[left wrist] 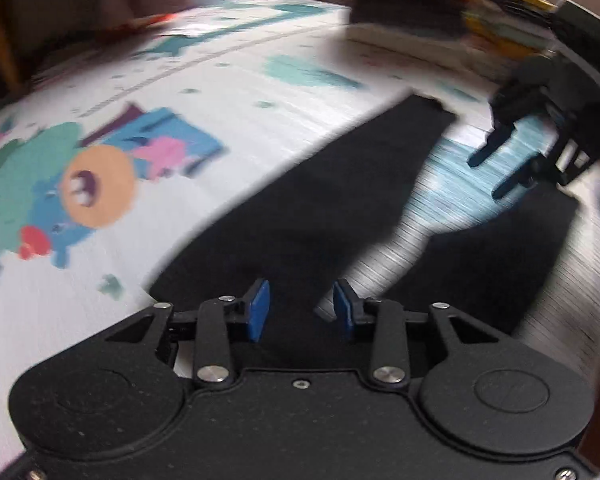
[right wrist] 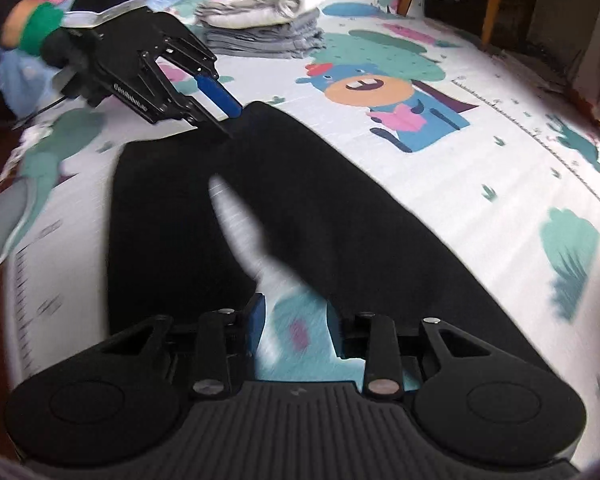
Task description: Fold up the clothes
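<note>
A pair of black trousers (right wrist: 308, 208) lies flat on a printed play mat (right wrist: 480, 184), its two legs spread in a V; it also shows in the left wrist view (left wrist: 300, 216). My left gripper (left wrist: 302, 308) is open, its blue pads either side of the waistband edge. From the right wrist view the left gripper (right wrist: 228, 118) sits at the far waist corner. My right gripper (right wrist: 296, 320) is open above the gap between the two leg ends. In the left wrist view the right gripper (left wrist: 488, 174) hovers open near the leg ends.
A stack of folded grey and white clothes (right wrist: 264, 20) sits at the far side of the mat. Wooden chair legs (right wrist: 492, 0) stand beyond the mat. A pile of books and dark items (left wrist: 440, 12) lies at the mat's far edge.
</note>
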{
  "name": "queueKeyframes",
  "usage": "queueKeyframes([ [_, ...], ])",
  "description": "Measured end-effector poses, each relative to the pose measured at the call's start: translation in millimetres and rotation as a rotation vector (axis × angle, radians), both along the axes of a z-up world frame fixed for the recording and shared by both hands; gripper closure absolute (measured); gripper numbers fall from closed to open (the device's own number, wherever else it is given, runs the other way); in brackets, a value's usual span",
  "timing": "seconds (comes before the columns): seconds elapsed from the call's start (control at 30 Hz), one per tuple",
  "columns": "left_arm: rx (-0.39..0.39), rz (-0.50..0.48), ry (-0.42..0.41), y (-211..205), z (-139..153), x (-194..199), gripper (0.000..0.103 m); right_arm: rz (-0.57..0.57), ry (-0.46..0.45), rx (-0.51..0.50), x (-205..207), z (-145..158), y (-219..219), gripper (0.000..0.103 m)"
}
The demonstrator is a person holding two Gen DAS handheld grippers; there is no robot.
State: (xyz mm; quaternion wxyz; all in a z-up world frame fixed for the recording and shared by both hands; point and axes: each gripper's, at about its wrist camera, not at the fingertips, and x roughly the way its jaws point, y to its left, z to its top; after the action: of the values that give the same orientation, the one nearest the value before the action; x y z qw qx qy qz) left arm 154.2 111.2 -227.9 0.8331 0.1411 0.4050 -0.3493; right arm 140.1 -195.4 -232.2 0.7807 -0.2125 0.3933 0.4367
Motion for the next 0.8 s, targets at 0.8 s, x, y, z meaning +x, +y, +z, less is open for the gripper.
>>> queueKeyframes([
  [0.8,0.343,-0.431,-0.215,18.1,-19.1,-119.4,0.059,0.194,-0.094,-0.307,-140.7,-23.6,-74.6,0.056],
])
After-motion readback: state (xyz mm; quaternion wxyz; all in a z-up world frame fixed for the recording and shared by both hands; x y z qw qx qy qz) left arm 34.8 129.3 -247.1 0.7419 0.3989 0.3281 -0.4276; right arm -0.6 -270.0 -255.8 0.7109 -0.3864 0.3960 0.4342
